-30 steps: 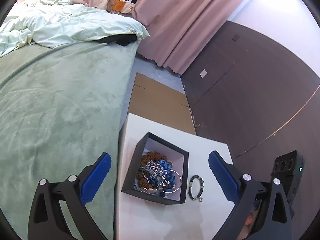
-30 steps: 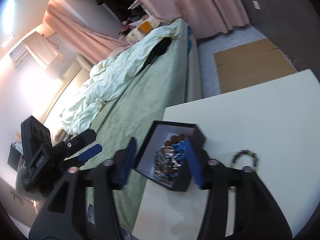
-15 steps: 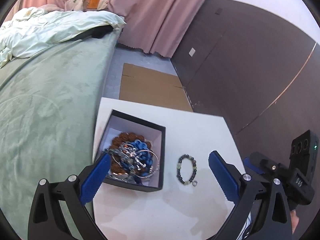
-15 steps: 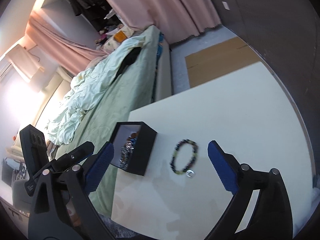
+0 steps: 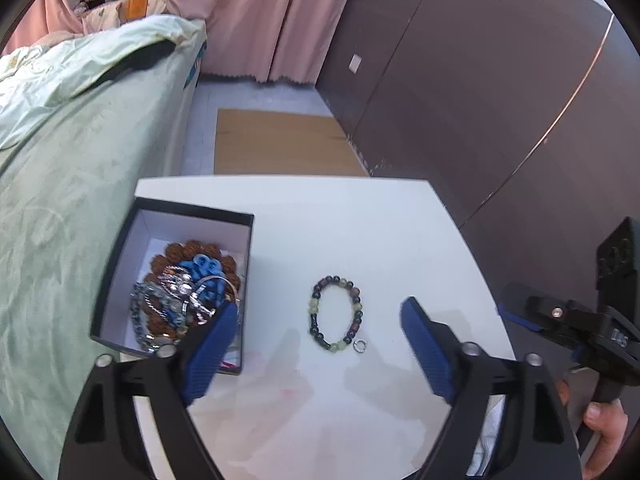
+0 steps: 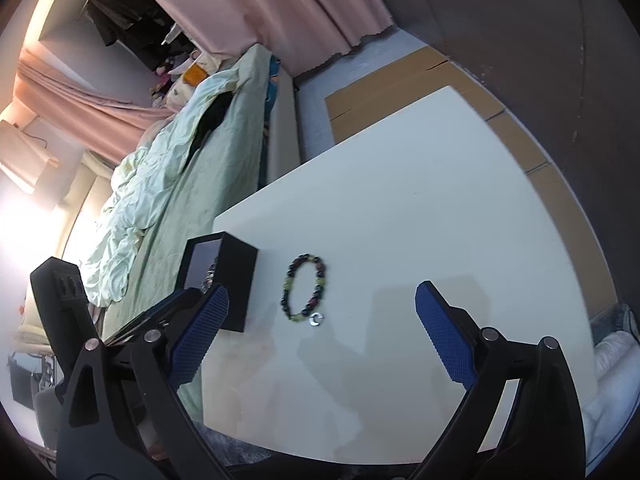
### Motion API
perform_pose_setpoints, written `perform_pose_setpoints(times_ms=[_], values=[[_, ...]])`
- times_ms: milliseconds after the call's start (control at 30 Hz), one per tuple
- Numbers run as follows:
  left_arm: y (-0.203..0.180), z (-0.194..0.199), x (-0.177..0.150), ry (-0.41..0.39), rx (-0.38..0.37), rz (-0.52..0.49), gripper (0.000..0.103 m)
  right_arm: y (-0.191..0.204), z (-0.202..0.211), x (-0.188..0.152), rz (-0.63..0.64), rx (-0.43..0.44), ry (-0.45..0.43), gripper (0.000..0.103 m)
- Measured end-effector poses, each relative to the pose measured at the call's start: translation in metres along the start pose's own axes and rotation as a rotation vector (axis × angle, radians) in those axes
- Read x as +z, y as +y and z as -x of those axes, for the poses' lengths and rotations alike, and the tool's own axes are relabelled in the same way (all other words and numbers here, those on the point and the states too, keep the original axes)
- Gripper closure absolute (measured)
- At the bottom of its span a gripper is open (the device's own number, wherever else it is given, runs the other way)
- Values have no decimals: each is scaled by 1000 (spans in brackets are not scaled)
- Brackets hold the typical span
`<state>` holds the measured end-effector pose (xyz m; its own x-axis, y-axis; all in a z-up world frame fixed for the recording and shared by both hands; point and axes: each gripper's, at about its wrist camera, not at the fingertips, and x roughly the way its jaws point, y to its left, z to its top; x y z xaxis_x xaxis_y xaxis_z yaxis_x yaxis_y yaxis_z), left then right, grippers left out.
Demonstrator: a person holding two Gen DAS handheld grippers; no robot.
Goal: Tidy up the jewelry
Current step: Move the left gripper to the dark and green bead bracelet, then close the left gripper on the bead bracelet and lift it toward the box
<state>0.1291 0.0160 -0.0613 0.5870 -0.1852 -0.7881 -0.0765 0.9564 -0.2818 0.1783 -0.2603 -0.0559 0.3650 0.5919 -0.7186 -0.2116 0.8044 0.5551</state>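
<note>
Where the table meets bed, black box heaped with jewelry, bracelet beside it

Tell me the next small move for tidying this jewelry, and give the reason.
Probably lower the right gripper onto the beaded bracelet. The bracelet lies flat and alone on the white table, beside the black box that already holds the other jewelry. The right jaws stand wide with nothing between them, while the left gripper is closing on nothing.
</note>
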Motion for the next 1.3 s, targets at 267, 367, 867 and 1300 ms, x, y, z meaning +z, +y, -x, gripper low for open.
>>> perform_pose_setpoints(times_ms=[267,367,867,1300], values=[[-23,-37,-4,92,79,-50,57,-20,2,5,-54,-12,24,9],[-26,-53,-6,120,119,-64,60,-25,5,7,-69,-14,20,13],[-40,-103,-5,150,248,-162,63,-34,5,13,-102,-26,25,22],[-31,-111,-12,146,296,-162,84,-34,3,12,-85,-34,37,27]])
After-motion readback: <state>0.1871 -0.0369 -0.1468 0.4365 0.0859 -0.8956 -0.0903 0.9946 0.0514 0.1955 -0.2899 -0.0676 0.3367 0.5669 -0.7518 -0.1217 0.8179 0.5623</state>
